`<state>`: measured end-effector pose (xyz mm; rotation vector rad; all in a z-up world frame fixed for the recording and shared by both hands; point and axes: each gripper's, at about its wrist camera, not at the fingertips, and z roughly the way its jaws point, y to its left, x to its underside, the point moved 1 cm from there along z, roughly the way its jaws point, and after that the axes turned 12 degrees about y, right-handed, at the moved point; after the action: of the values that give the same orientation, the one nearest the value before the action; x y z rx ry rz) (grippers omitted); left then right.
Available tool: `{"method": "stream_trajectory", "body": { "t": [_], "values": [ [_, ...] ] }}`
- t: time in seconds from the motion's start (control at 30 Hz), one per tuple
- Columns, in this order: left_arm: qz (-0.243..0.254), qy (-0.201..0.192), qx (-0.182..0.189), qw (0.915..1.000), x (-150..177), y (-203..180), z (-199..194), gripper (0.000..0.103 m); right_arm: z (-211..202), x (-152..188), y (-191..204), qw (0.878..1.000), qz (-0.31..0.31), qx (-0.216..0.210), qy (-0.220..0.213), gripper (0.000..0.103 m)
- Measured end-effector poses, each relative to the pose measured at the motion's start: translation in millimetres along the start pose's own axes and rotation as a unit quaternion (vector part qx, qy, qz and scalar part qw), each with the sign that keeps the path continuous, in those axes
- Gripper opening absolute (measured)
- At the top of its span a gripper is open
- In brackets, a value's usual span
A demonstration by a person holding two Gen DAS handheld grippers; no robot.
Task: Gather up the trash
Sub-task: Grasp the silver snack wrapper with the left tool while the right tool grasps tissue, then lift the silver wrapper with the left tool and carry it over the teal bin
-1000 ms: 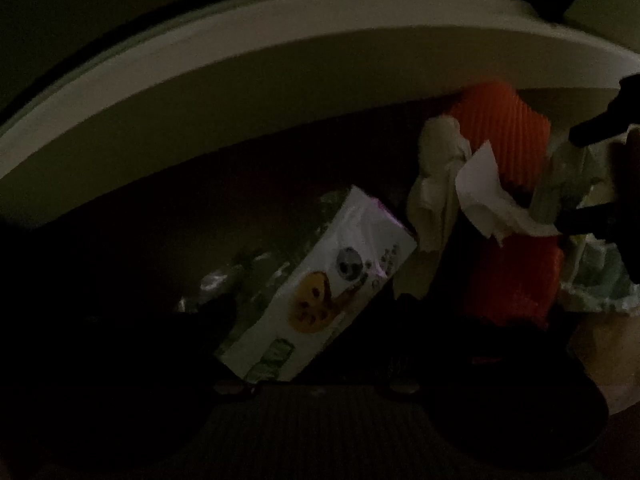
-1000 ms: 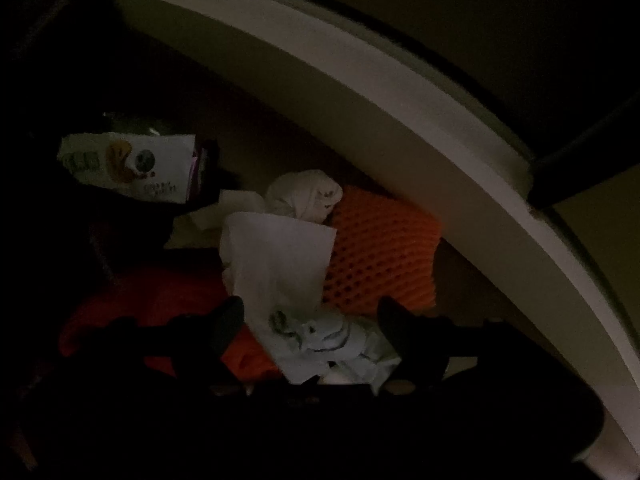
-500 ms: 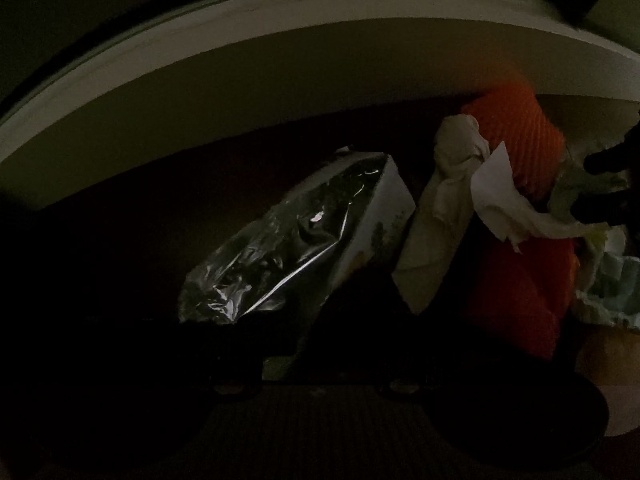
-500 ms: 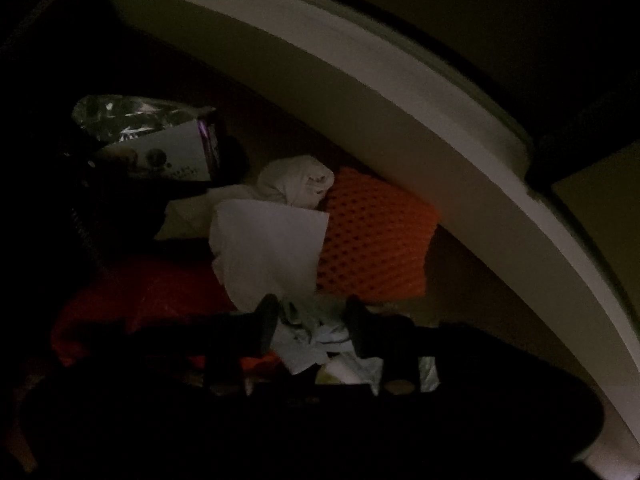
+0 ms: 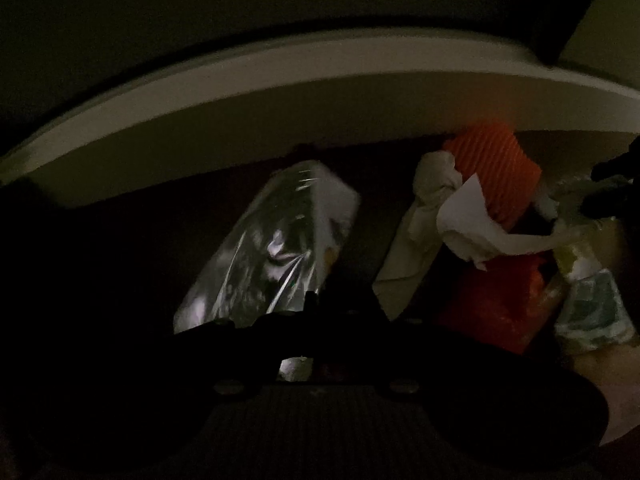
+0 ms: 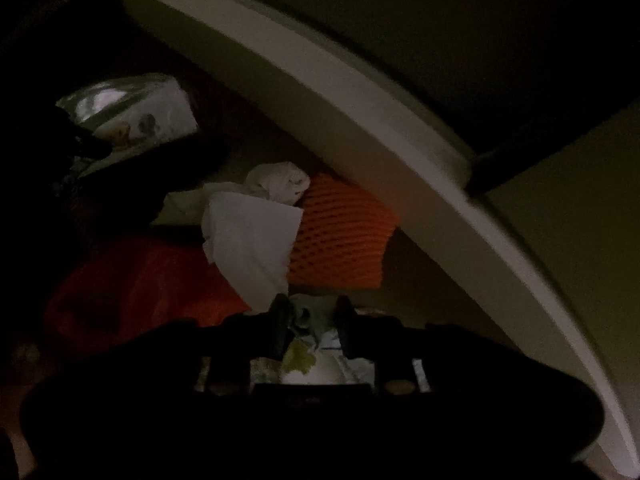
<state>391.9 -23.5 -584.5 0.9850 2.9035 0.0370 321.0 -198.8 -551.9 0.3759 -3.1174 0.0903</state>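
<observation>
The scene is dark, looking down into a bin of trash. My left gripper (image 5: 316, 308) is shut on the lower end of a snack wrapper (image 5: 276, 248), which stands up with its silver foil side showing. In the right wrist view the same wrapper (image 6: 132, 116) hangs at the upper left. My right gripper (image 6: 312, 314) has its jaws closing on a crumpled pale wrapper (image 6: 308, 320), and both pads press on it. From the left wrist view that crumpled wrapper (image 5: 592, 308) dangles under the right gripper (image 5: 612, 184).
An orange foam net (image 6: 344, 236), a flat white tissue (image 6: 248, 240), a balled tissue (image 6: 280, 180) and a red bag (image 6: 140, 288) lie together. The bin's wide white rim (image 6: 360, 120) curves across the top. Beyond it is dark floor.
The left jaws closed on the snack wrapper and raised it, turning its foil side into view. The right jaws narrowed onto the crumpled wrapper and rose with it.
</observation>
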Motion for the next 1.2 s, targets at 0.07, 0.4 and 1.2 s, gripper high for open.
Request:
{"method": "stream_trajectory", "body": {
  "t": [0.07, 0.4, 1.2],
  "values": [
    [-0.008, -0.005, -0.001, 1.0000, 3.9, 1.2, -15.1, 0.000, -14.8, 5.9, -1.6, 1.000, -0.002, 0.005, -0.009, 0.022],
    [-0.068, -0.044, -0.005, 0.9967, 26.0, 17.5, -121.4, 0.000, -122.2, 26.5, -1.2, 0.997, 0.011, -0.014, -0.076, 0.016],
    [-0.147, -0.183, -0.067, 0.9699, 120.8, 21.1, -432.7, 0.000, -457.1, 56.1, 68.4, 0.943, -0.076, -0.120, -0.300, 0.016]
  ]
}}
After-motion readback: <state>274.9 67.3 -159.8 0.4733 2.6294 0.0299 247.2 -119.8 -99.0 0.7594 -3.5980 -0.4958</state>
